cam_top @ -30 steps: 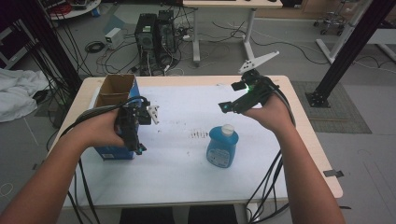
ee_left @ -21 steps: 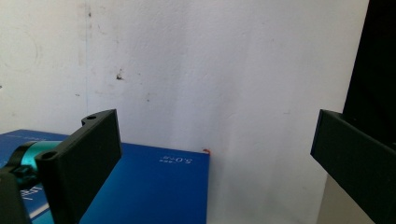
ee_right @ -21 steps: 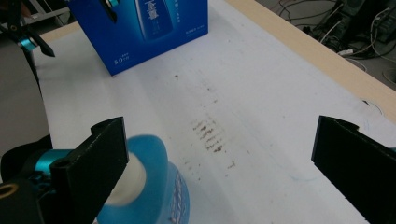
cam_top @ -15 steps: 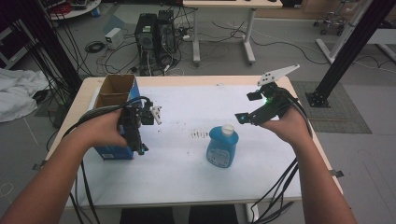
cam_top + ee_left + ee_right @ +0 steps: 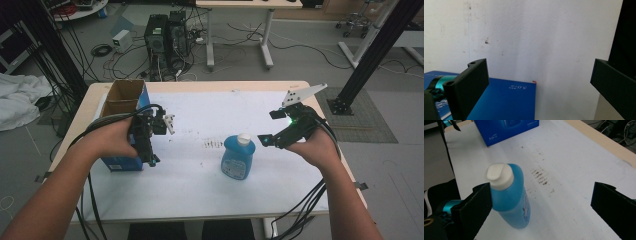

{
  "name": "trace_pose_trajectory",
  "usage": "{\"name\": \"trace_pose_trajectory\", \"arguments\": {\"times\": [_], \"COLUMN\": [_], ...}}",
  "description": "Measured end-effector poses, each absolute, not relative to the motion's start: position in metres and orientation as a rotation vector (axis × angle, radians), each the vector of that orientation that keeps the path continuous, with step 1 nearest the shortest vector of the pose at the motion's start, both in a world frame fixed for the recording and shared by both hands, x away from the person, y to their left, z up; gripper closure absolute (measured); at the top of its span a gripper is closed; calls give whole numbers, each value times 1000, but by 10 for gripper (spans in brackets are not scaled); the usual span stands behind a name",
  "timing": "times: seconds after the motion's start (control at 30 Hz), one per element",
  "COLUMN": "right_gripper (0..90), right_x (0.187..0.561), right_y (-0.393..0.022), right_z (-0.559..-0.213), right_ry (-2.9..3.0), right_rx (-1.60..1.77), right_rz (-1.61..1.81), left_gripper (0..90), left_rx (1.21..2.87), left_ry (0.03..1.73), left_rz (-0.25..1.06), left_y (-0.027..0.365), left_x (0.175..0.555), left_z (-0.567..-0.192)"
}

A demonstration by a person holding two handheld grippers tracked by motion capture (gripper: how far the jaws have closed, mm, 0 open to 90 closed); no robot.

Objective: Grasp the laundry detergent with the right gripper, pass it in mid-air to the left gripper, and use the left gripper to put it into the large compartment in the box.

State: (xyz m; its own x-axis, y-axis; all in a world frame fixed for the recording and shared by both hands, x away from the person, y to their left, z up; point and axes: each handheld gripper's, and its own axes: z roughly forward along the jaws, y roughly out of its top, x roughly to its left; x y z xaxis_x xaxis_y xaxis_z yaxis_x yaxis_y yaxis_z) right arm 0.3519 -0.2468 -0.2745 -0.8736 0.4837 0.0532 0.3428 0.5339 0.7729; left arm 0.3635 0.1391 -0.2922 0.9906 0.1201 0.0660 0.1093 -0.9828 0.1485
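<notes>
A blue plastic bottle with a white flip cap (image 5: 238, 156) stands upright on the white-covered table (image 5: 200, 185), a little right of its middle and toward the person's edge. In the right gripper view the same bottle (image 5: 510, 197) rises just beside the left finger, with dark smudges (image 5: 541, 177) on the sheet behind it. The right gripper (image 5: 271, 127) hovers just right of the bottle, apart from it, its fingers spread wide and holding nothing. To the left, well apart from the bottle, stands an open blue cardboard box with a brown inside (image 5: 122, 112) near the table's left edge. The left gripper (image 5: 150, 145) is held against the box's right side; in the left gripper view its fingers stand wide apart and empty above the blue box (image 5: 506, 100). Grey floor with computer towers (image 5: 167, 37) and cables lies beyond the table.
</notes>
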Motion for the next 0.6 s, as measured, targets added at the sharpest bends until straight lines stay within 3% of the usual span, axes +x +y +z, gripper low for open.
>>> {"name": "trace_pose_trajectory", "arguments": {"times": [0.6], "right_gripper": [29], "right_x": [327], "right_y": [-257], "right_z": [-299], "right_ry": [2626], "right_rx": [697], "right_rz": [1265], "left_gripper": [18], "left_rx": [2993], "left_ry": [177], "left_rz": [116], "left_y": [139], "left_x": [363], "left_z": [-291]}}
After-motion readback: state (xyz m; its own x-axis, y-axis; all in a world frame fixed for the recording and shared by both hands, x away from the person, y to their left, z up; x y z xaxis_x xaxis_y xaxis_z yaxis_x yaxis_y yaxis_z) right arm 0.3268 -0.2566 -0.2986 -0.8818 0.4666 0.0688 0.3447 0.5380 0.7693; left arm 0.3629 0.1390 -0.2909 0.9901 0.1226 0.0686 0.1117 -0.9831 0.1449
